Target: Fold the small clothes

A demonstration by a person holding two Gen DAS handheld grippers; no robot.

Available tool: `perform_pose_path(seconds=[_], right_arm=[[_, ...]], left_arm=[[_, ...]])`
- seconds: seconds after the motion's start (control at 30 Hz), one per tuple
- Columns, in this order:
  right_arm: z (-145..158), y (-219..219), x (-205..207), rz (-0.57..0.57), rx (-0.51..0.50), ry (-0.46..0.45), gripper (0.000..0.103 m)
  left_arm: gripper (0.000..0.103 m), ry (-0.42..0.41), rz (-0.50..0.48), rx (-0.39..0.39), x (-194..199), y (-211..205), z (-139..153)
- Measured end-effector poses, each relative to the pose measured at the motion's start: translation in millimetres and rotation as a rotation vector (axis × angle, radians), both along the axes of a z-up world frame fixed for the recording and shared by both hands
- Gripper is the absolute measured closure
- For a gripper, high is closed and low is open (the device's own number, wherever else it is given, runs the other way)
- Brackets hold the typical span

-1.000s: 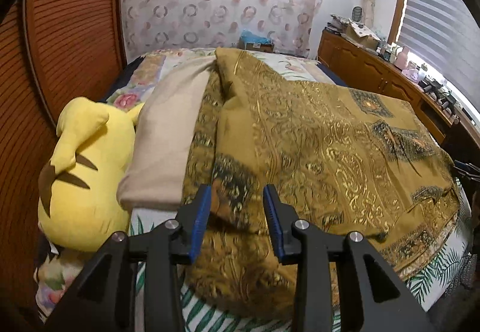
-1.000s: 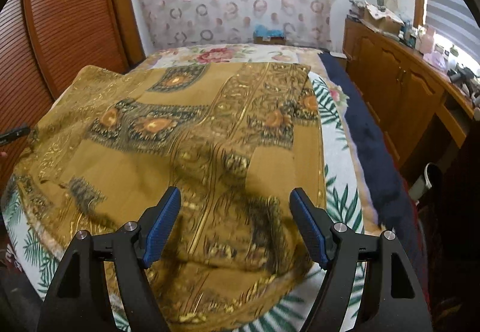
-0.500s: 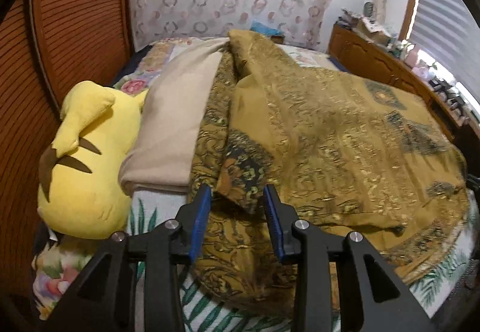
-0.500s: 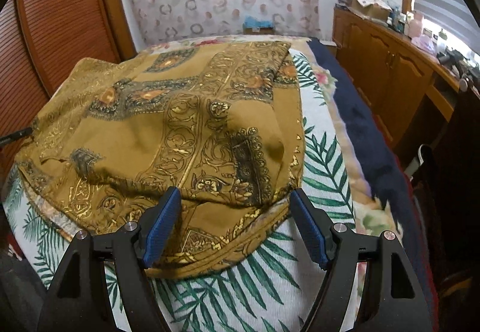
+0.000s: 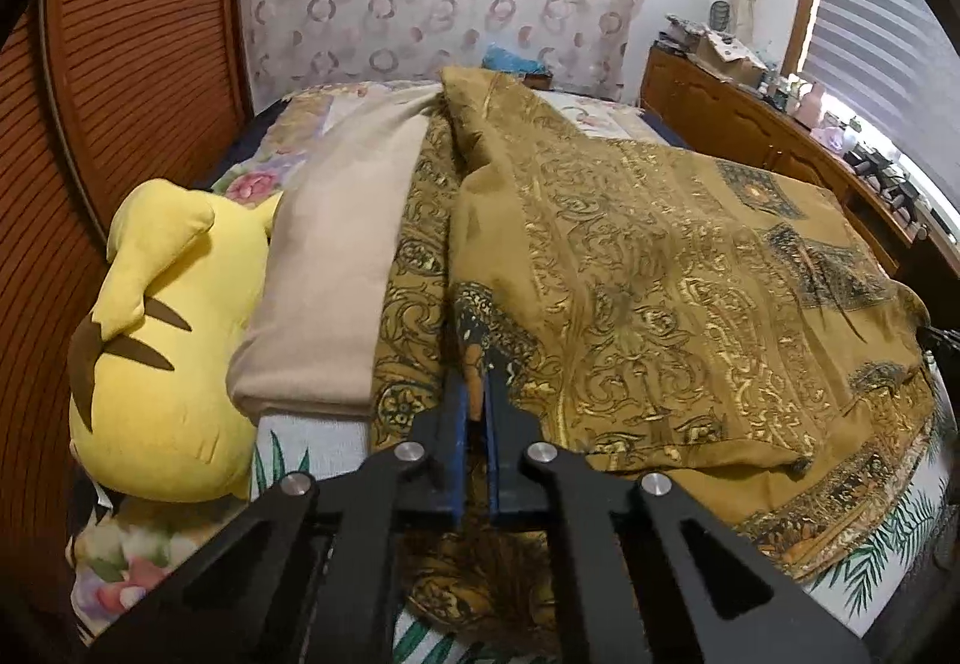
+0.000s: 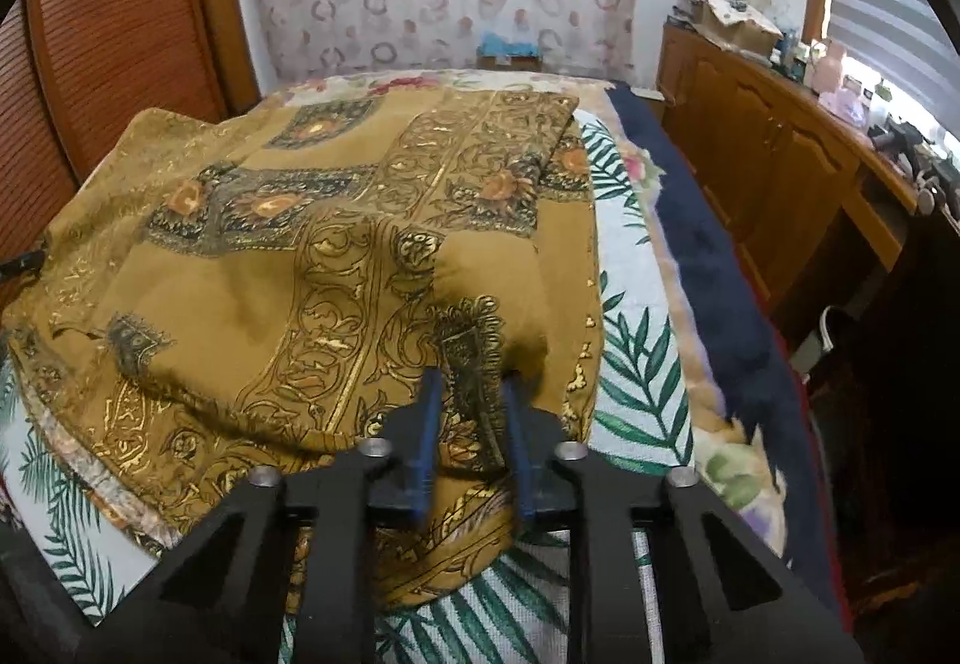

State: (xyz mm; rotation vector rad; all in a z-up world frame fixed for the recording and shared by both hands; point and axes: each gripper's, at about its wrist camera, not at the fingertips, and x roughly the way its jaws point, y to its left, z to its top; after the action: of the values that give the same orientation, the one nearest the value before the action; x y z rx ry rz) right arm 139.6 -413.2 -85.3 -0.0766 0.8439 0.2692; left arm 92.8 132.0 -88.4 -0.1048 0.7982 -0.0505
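Note:
A mustard-gold patterned garment [image 5: 648, 280] lies spread over the bed, its upper layer folded over a lower one. My left gripper [image 5: 477, 394] is shut on a corner of the garment's upper layer near its left front edge. In the right wrist view the same garment [image 6: 312, 256] covers the bed's left and middle. My right gripper [image 6: 471, 388] has its blue fingers [image 6: 427, 424] closed in on a dark-bordered corner of the garment at the front right, with cloth bunched between them.
A yellow plush toy [image 5: 162, 340] and a beige pillow [image 5: 342, 256] lie left of the garment. The leaf-print sheet [image 6: 636, 364] and a navy blanket [image 6: 708, 268] run along the bed's right side. A wooden dresser [image 6: 774, 166] stands to the right, a louvred wooden door [image 5: 132, 64] to the left.
Both grippers have closed from open onto corners of the garment. The right gripper's jaws narrowed a lot; the garment's front edge is bunched between them.

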Motion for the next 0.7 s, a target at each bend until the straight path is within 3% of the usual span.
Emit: perform_pose_path(seconds=[0.1,0.3,0.43,0.53,0.7], right_arm=[[6,-2,-2,0.016,0.015,-0.026,0.101],[32,-8,-13,0.028,0.058,-0.079,0.103],[50,-14,-22,0.046,0.091,-0.093,0.103],[60,-20,-31,0.053,0.106,-0.089,0.103],[66,-28,-41,0.049,0.11,-0.074,0.103]], left_arm=[[0.103,-0.052,-0.001,-0.014,-9,-1,12],[0.103,-0.118,-0.007,-0.05,-27,1,44],[0.103,-0.123,0.0,-0.044,-38,6,54],[0.103,-0.128,0.007,-0.086,-48,13,60],[0.099,-0.055,-0.002,-0.011,-52,4,46]])
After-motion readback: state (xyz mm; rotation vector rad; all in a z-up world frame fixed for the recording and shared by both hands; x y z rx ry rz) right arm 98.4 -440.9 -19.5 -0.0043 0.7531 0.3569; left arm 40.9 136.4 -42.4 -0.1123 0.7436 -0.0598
